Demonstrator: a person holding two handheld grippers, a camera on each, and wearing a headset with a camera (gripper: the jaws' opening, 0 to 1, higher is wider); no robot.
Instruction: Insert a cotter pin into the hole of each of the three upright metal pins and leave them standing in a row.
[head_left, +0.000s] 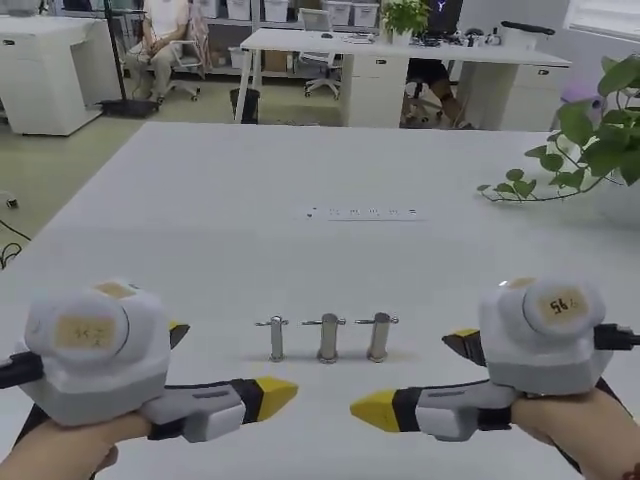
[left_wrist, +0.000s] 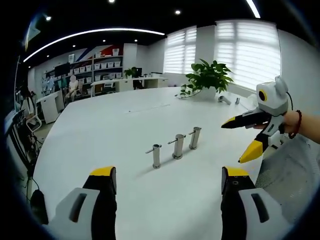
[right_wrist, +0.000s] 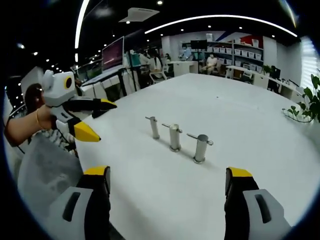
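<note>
Row of three upright silver metal pins near the white counter's front edge; left gripper and right gripper, jaws wide apart.

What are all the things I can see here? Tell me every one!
upright silver metal pins: three, silver, in a row mid-table
thin metal cotter pins: three, silver, one crosswise through each pin's top
large white table: one, white, under everything
leafy green plant: one, green, table's far right edge
left gripper: one, white-grey, yellow-tipped fingers open, near left
right gripper: one, same colours, open, near right
</note>
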